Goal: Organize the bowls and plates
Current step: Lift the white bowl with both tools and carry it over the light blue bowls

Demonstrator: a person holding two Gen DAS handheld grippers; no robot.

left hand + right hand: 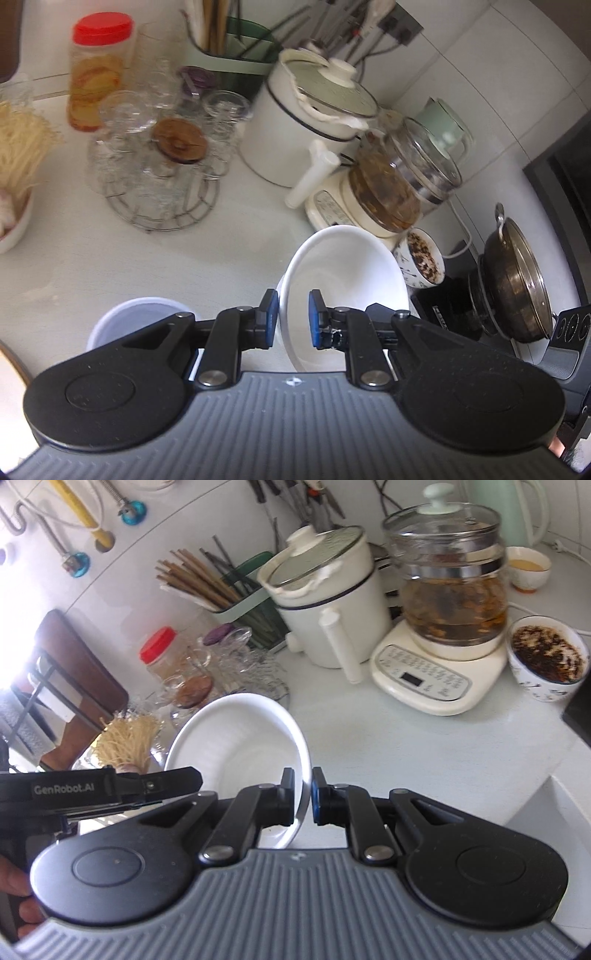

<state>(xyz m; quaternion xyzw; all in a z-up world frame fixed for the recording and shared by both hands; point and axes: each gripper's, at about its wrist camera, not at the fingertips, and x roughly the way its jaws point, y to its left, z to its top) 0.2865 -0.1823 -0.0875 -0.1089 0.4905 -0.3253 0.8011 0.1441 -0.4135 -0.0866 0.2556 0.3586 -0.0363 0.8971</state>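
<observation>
A white bowl hangs tilted above the white counter. My left gripper is shut on the bowl's rim, one blue pad inside the wall and one outside. In the right wrist view the same bowl is pinched at its opposite rim by my right gripper, which is also shut. The left gripper's finger reaches the bowl's far edge there. A pale round bowl sits on the counter below the left gripper, partly hidden.
Behind stand a wire rack of glass cups, a white electric pot, a glass kettle and a cup of tea leaves. A lidded pan is at right. Dry noodles lie left.
</observation>
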